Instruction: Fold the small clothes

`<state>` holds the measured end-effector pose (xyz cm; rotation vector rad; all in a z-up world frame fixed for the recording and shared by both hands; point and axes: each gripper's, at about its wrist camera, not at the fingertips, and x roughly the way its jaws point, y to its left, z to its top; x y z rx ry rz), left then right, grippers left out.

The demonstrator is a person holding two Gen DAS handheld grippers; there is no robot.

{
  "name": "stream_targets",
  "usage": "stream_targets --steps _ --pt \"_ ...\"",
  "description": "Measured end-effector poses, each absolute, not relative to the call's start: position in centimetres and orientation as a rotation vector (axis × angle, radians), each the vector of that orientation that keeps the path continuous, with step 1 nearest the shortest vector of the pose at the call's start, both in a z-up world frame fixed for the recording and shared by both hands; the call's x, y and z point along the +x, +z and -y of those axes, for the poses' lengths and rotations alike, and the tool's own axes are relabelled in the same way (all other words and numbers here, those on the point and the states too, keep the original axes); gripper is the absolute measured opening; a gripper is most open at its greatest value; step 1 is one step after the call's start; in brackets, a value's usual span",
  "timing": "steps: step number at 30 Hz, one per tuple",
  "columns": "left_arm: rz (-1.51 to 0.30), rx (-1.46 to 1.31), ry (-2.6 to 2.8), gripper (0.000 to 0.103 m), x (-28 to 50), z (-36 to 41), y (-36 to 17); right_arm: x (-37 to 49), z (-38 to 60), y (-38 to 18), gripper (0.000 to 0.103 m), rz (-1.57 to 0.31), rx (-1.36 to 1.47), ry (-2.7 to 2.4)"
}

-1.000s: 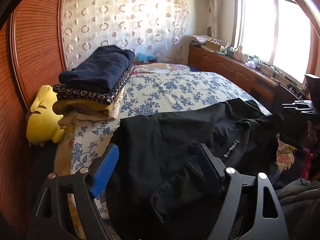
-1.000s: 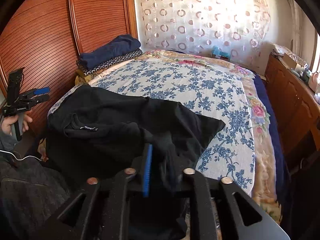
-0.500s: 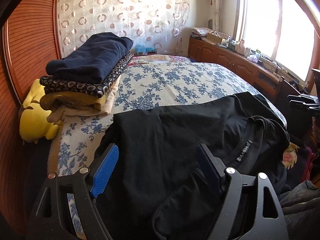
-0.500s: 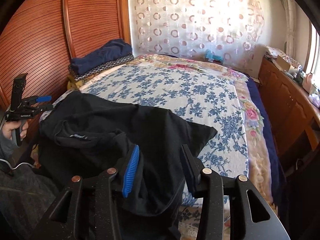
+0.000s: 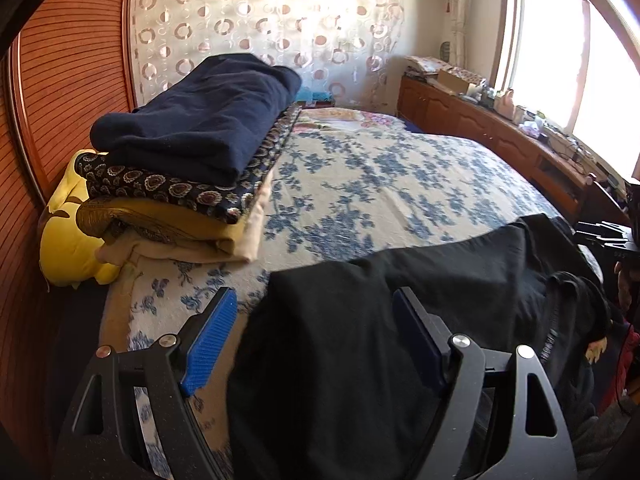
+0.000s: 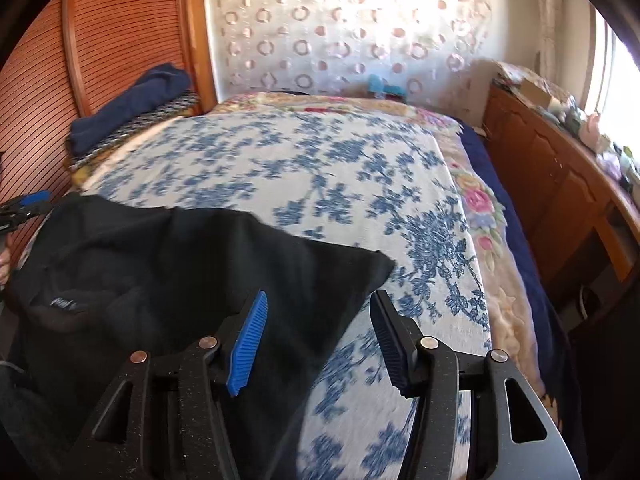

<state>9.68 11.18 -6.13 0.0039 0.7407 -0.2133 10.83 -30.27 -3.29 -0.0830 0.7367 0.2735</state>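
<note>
Right wrist view, item one: black shirt (image 6: 168,264), spread loosely on the near end of the bed (image 6: 304,168), its neck label toward the left edge and one pointed corner reaching out over the flowered cover. Left wrist view, same shirt (image 5: 400,312), lying across the near right part of the bed, collar and label at the far right

Right gripper (image 6: 316,336): jaws opening, blue pads apart; the shirt's edge lies beneath and between them, with neither pad pressing on it. Released

Left gripper (image 5: 312,336): jaws wide apart, the shirt's cloth lying under and between the pads, no pad pressing on it. Released. Seen small at the left edge of the right wrist view (image 6: 24,204), held in a hand

Bed cover: white with blue flowers, a pink-flowered border on the right side

Stack of folded cloths (image 5: 192,152) at the far left of the bed, a navy one on top, a dark patterned one beneath, yellow and cream below. Yellow plush toy (image 5: 68,248) just beside the stack, against the wooden slatted panel (image 5: 72,80)

Curtain (image 5: 264,24) with ring pattern behind the bed. Wooden cabinet (image 6: 560,176) along the right wall, its top cluttered, under a bright window (image 5: 560,48)
</note>
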Motion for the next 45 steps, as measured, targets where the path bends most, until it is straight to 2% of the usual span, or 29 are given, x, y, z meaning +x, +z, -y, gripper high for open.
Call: stream_targets --steps 12,13,14,15,16,20,23,28,34,36,37,38,40,45 --pt "-0.801 0.003 -0.174 0.081 12.6 -11.9 -8.1 17.8 31.2 -5.7 0.056 -0.781 0.093 0.248" --pt "-0.802 -0.001 -0.174 0.081 12.6 -12.0 -8.3 17.8 30.8 -5.7 0.050 -0.779 0.081 0.255" --pt "-0.804 -0.006 -0.174 0.081 12.7 -12.2 -8.4 17.8 30.4 -5.8 0.036 -0.778 0.066 0.261" --pt "-0.806 -0.008 -0.172 0.081 12.7 -12.2 -8.5 17.7 30.1 -6.0 0.027 -0.777 0.046 0.273" --pt "-0.809 -0.012 -0.170 0.081 12.7 -12.4 -8.6 17.5 29.8 -6.0 0.010 -0.776 0.036 0.291" --pt "-0.814 -0.023 -0.170 0.081 12.8 -12.6 -8.9 16.2 29.9 -5.3 0.009 -0.715 -0.005 0.245" --pt "-0.825 -0.025 -0.168 0.081 13.1 -12.6 -9.2 16.1 31.5 -4.5 0.009 -0.690 0.071 0.173" --pt "-0.835 -0.016 -0.168 0.081 13.2 -12.5 -9.4 16.1 30.8 -4.5 0.009 -0.689 0.000 0.177" --pt "-0.854 -0.024 -0.170 0.081 13.5 -12.5 -9.8 15.5 31.0 -4.3 0.010 -0.682 0.041 0.224" --pt "-0.855 -0.015 -0.166 0.081 13.5 -12.3 -9.9 15.0 31.1 -4.4 0.022 -0.691 0.043 0.229" --pt "-0.854 -0.011 -0.165 0.081 13.5 -12.3 -9.9 14.9 31.2 -4.4 0.036 -0.697 0.041 0.220" --pt "-0.853 -0.009 -0.164 0.081 13.4 -12.2 -9.9 15.1 31.3 -4.6 0.044 -0.712 0.041 0.215" --pt "-0.851 -0.012 -0.170 0.079 13.4 -12.3 -9.8 15.6 31.5 -5.2 0.045 -0.754 0.054 0.226" --pt "-0.847 0.007 -0.201 0.066 13.2 -11.7 -9.7 16.3 31.5 -6.1 0.063 -0.784 0.057 0.253"
